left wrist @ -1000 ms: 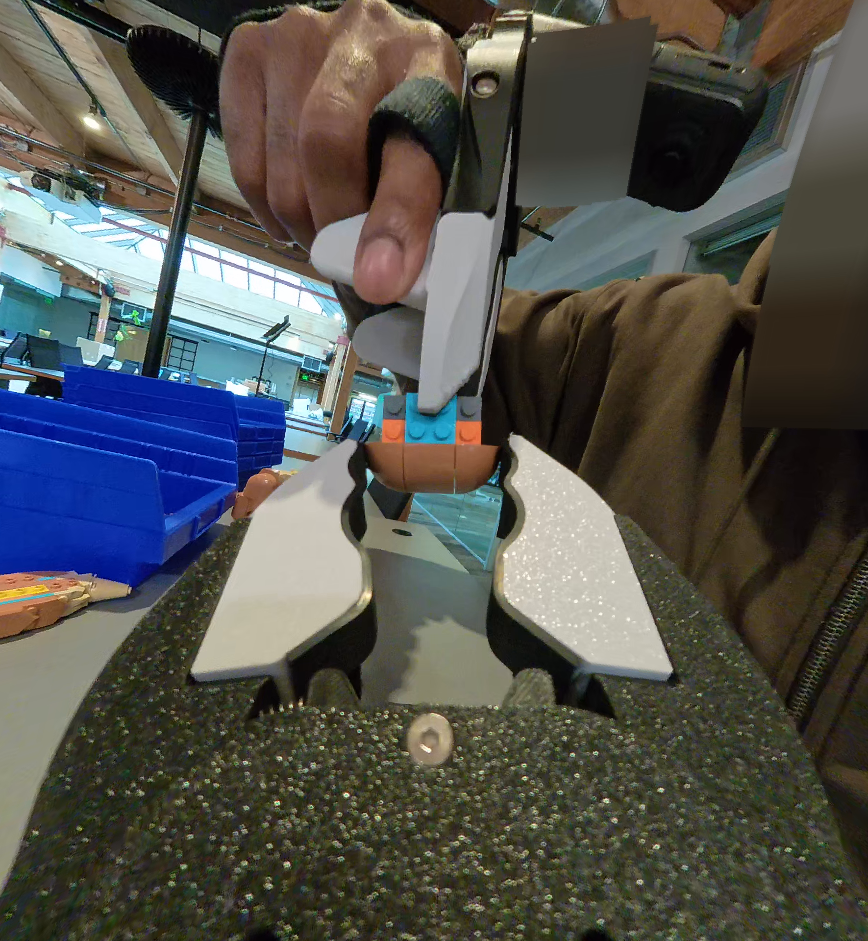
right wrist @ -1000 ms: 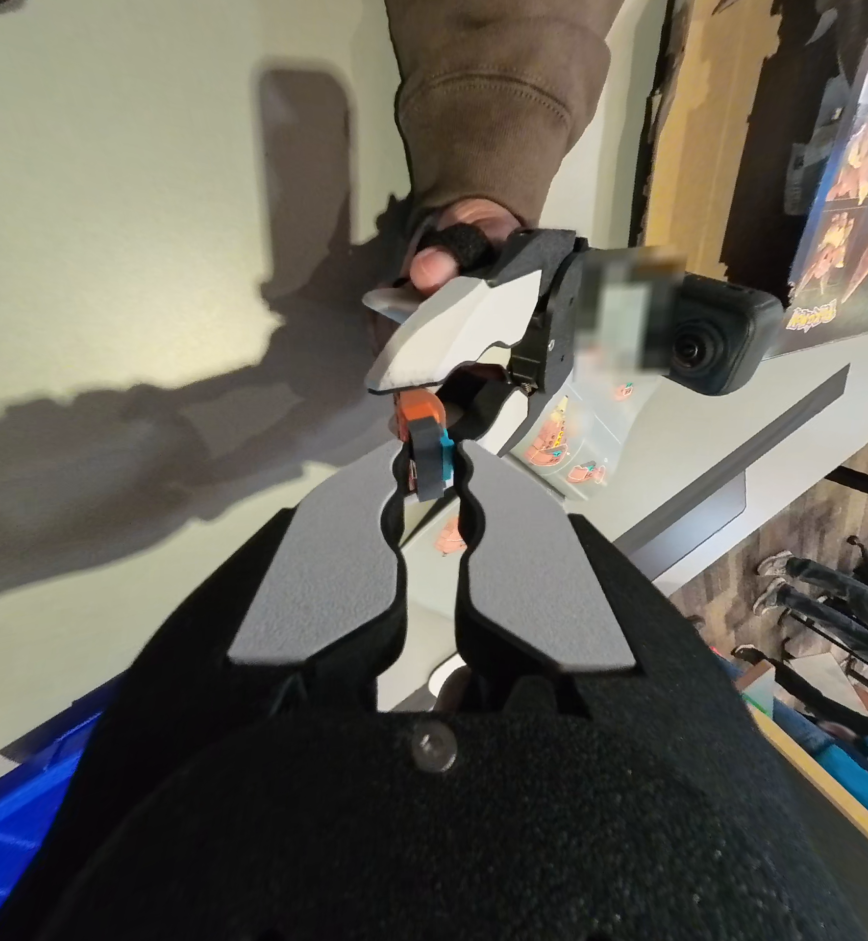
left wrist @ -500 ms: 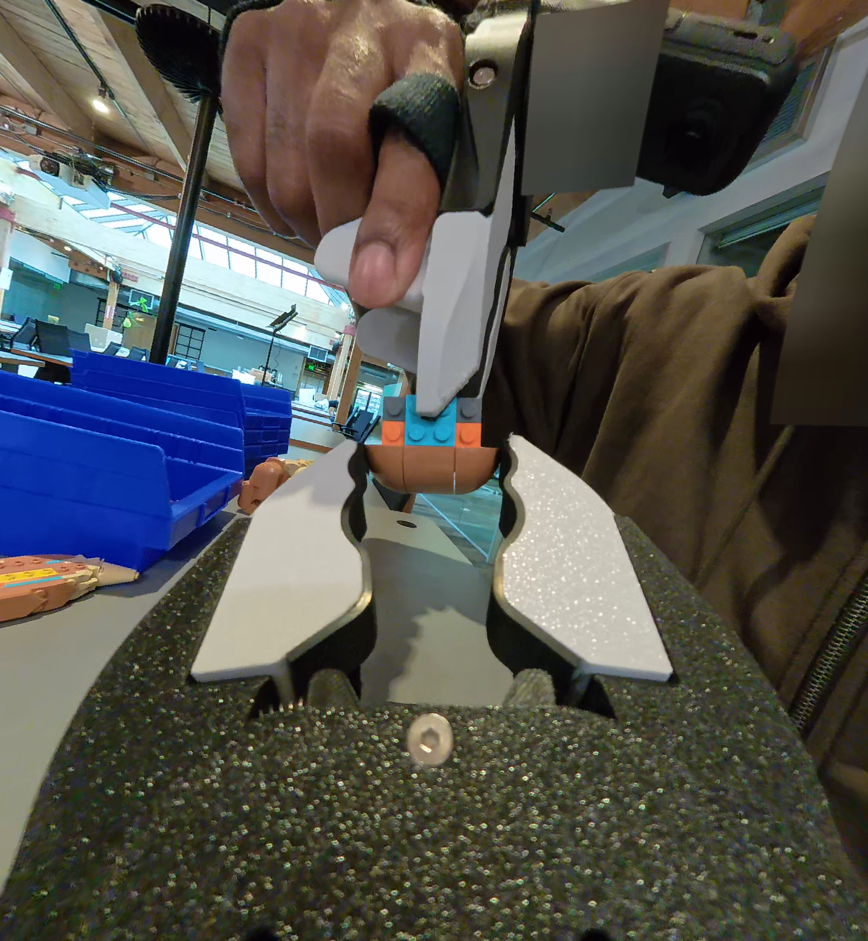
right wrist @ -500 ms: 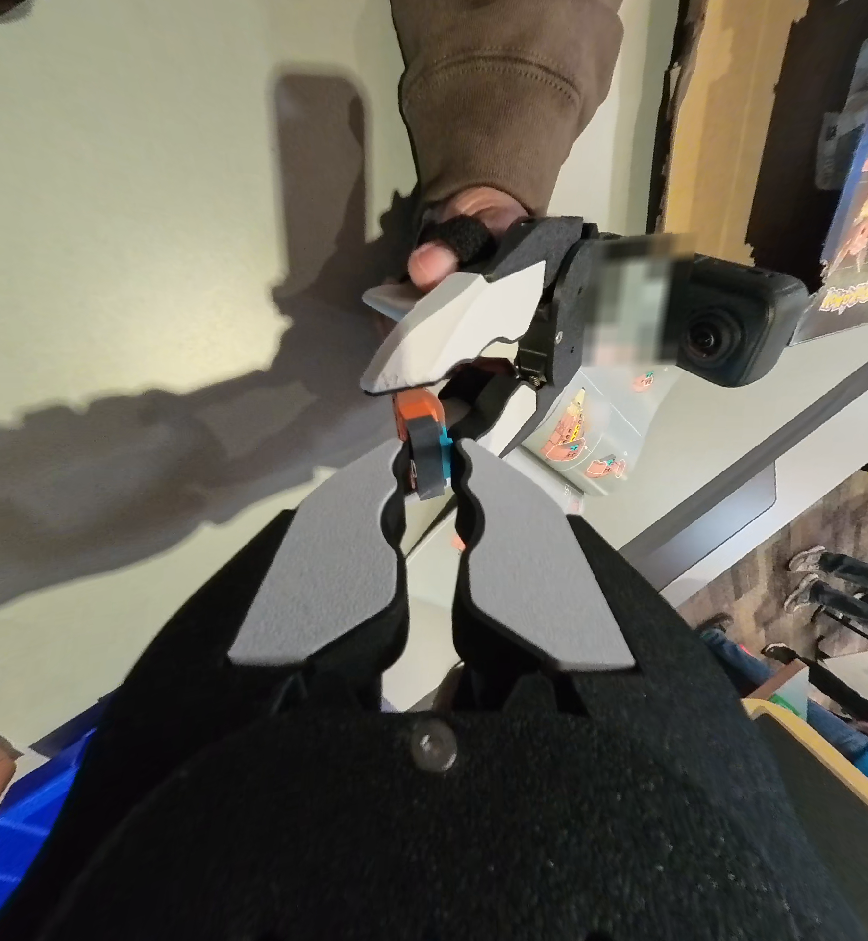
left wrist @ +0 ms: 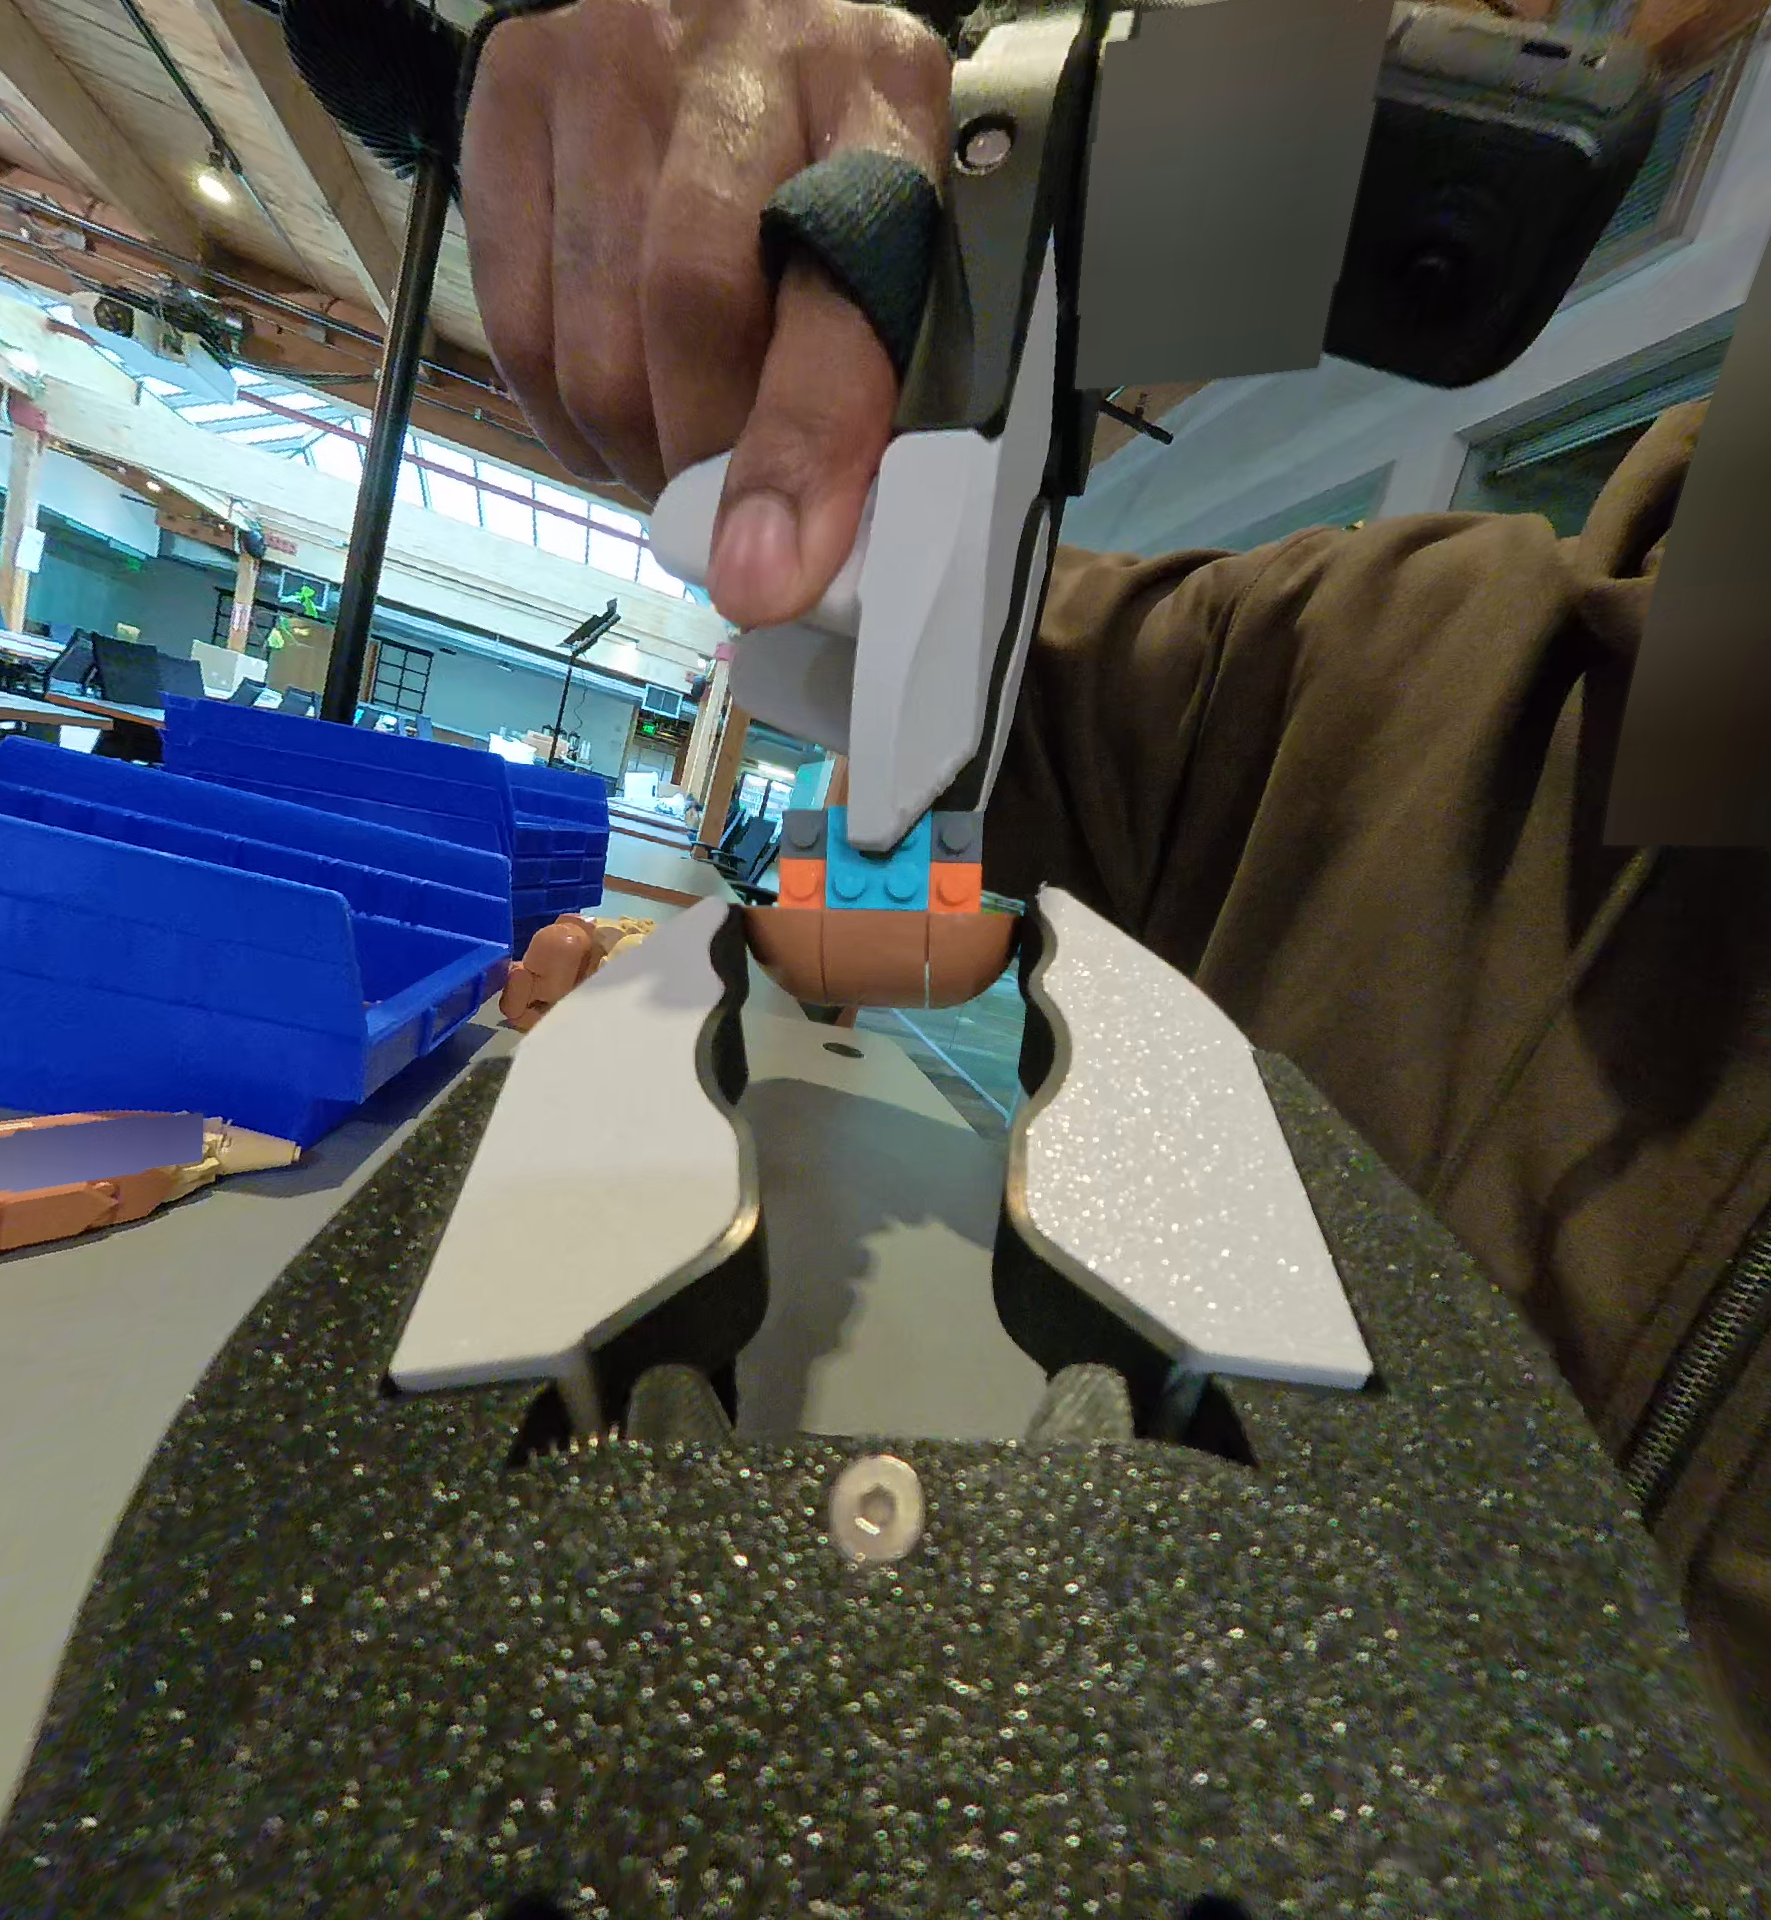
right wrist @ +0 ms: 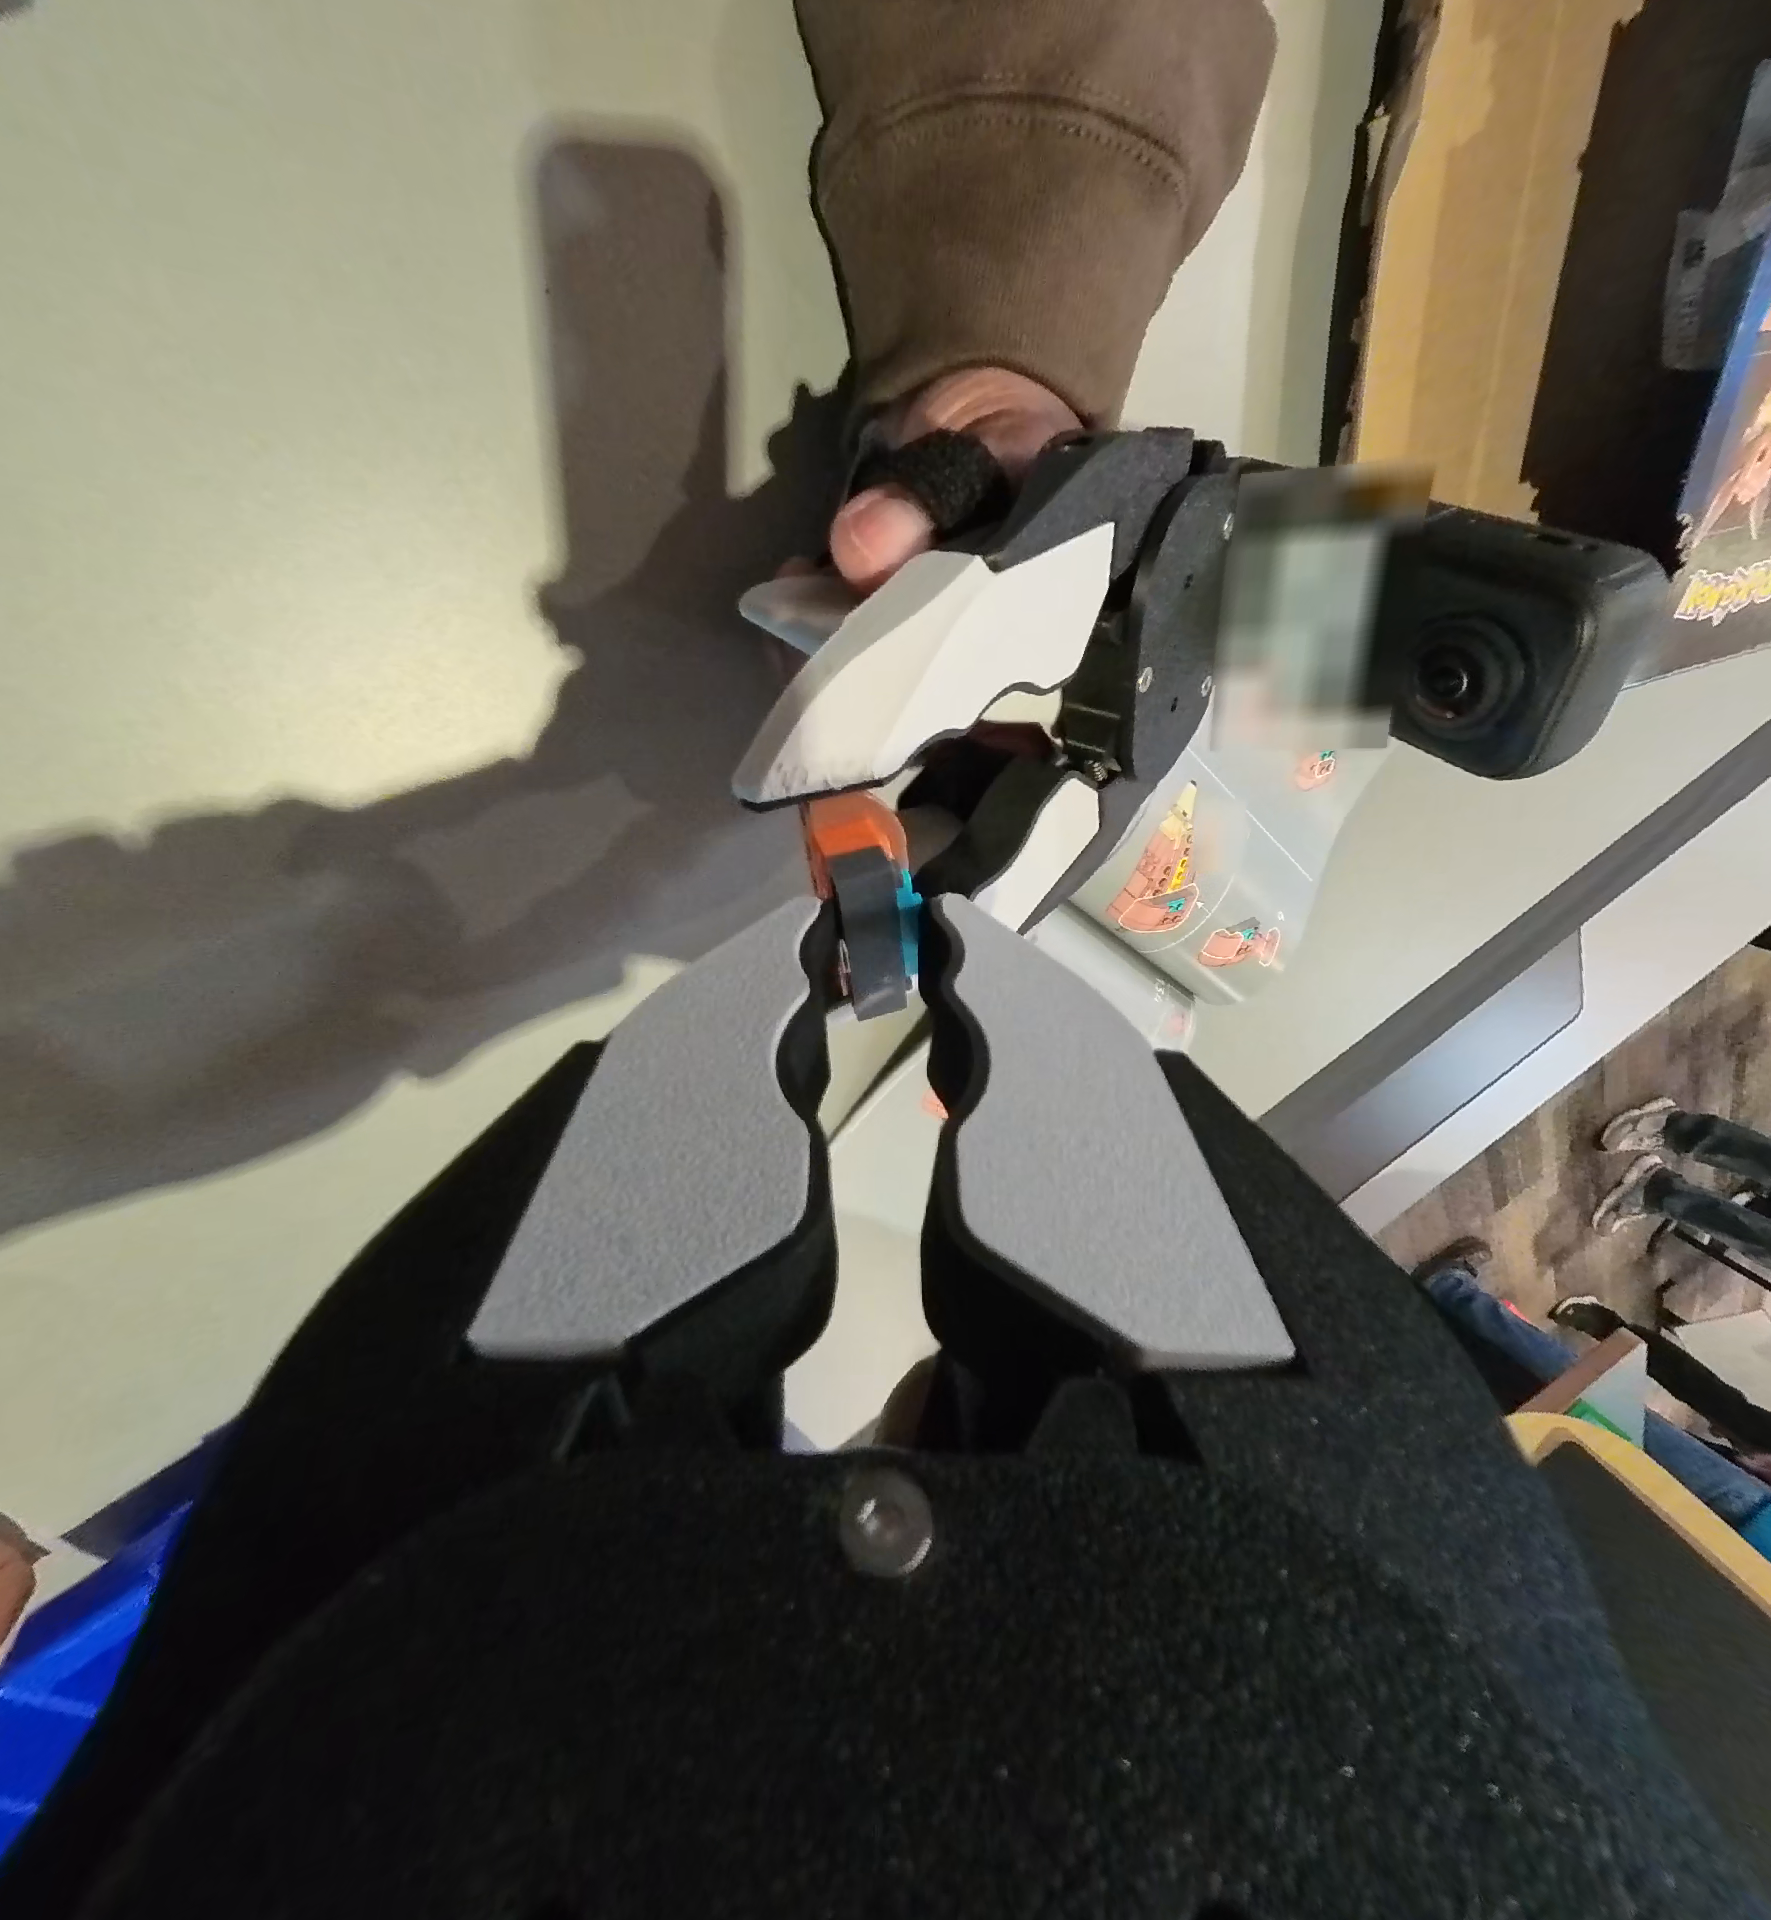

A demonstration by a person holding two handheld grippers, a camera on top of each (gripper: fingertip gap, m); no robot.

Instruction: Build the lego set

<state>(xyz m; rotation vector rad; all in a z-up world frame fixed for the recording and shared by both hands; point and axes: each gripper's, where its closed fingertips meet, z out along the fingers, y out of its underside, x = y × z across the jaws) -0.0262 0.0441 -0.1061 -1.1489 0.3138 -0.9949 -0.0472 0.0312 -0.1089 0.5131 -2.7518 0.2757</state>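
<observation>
A: What takes up the most room?

B: The pale grey surface, with a row of blue plastic bins at the left and a partly built brown brick model lying in front of them. Past its far edge lies an open instruction booklet.

A: And the left gripper?

B: Its grey jaws stand moderately apart and clench the rounded brown underside of a small brick assembly with orange, blue and dark grey plates on top, held up above the surface.

A: The right gripper?

B: It comes from above, a bare hand on its handle. Its jaws are nearly together, pinching the upper edge of that same assembly at the blue and dark grey plates, so both grippers grasp it at once.
</observation>
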